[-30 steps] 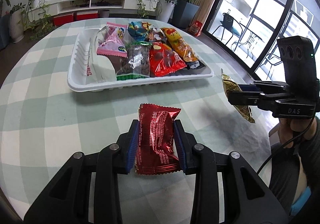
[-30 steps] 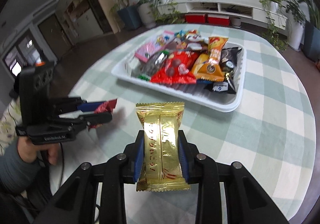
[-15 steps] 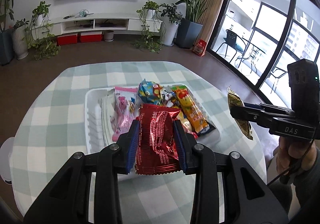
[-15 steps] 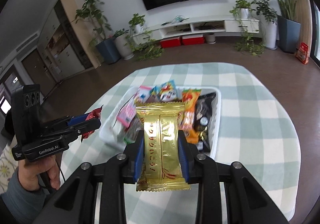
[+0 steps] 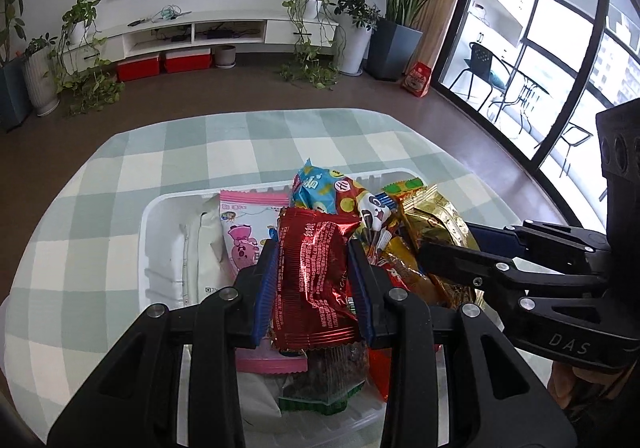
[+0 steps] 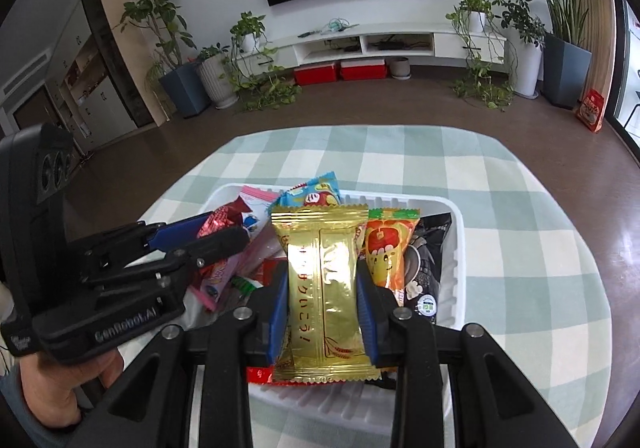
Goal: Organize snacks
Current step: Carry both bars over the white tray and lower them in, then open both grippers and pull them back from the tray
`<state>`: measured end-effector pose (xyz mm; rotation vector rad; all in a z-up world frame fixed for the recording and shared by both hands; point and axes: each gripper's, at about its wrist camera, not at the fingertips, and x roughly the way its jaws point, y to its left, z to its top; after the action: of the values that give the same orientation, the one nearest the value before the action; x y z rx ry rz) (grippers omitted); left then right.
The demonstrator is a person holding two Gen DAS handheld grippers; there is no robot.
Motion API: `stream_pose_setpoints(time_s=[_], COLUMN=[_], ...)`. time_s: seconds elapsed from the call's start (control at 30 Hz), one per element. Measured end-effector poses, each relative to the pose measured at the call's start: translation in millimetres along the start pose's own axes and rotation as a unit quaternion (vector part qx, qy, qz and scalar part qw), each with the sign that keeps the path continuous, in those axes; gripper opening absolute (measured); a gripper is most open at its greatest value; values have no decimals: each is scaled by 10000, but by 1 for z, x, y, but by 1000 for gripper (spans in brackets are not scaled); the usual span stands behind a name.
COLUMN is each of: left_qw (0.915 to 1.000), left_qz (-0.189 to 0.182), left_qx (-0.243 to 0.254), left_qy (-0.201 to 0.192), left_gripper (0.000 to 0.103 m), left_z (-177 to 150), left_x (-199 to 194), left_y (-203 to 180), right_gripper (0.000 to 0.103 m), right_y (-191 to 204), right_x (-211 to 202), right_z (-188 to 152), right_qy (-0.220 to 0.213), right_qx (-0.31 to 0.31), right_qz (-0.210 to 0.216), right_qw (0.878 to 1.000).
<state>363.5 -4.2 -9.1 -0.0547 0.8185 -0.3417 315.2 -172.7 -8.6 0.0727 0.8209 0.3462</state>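
Note:
My left gripper (image 5: 314,280) is shut on a red foil snack packet (image 5: 314,272) and holds it above the white tray (image 5: 158,216) of snacks. My right gripper (image 6: 322,288) is shut on a gold foil snack packet (image 6: 322,288), also above the tray (image 6: 458,260). The right gripper with the gold packet (image 5: 436,220) shows at the right of the left wrist view. The left gripper with the red packet (image 6: 220,216) shows at the left of the right wrist view. The tray holds several packets: pink (image 5: 244,228), blue (image 5: 320,188), orange (image 6: 390,248), black (image 6: 426,268).
The tray sits on a round table with a green and white checked cloth (image 5: 100,188). Beyond the table are a brown floor, a white TV bench (image 5: 224,32), potted plants (image 5: 40,60) and glass doors (image 5: 540,68) at the right.
Both grippers have risen and moved forward from the near table to above the tray, each still holding its packet. They now stand close side by side.

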Motion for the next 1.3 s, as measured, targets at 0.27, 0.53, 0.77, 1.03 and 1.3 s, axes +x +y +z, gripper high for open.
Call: stream_pose_setpoints(time_s=[0.27, 0.53, 0.77, 1.03, 1.3], left_qw=[9999, 9998, 9999, 10000, 10000], left_qz=[13, -7, -10, 20, 33], left_qx=[94, 94, 75, 24, 10], left_qy=[65, 159, 98, 18, -49], left_gripper=[32, 32, 33, 37, 42], left_z=[-7, -11, -10, -11, -13], left_x=[24, 39, 40, 30, 21], left_y=[3, 1, 4, 3, 2], right_gripper=[33, 34, 35, 40, 47], right_y=[-3, 0, 3, 7, 10], right_x=[22, 28, 27, 17, 7], right_z=[-9, -12, -12, -12, -14], right_qy=[170, 161, 152, 51, -70], right_qx=[-19, -167, -238, -417, -543], right_qz=[-204, -306, -351, -496, -602], right_qw=[9996, 9993, 9990, 9979, 9967])
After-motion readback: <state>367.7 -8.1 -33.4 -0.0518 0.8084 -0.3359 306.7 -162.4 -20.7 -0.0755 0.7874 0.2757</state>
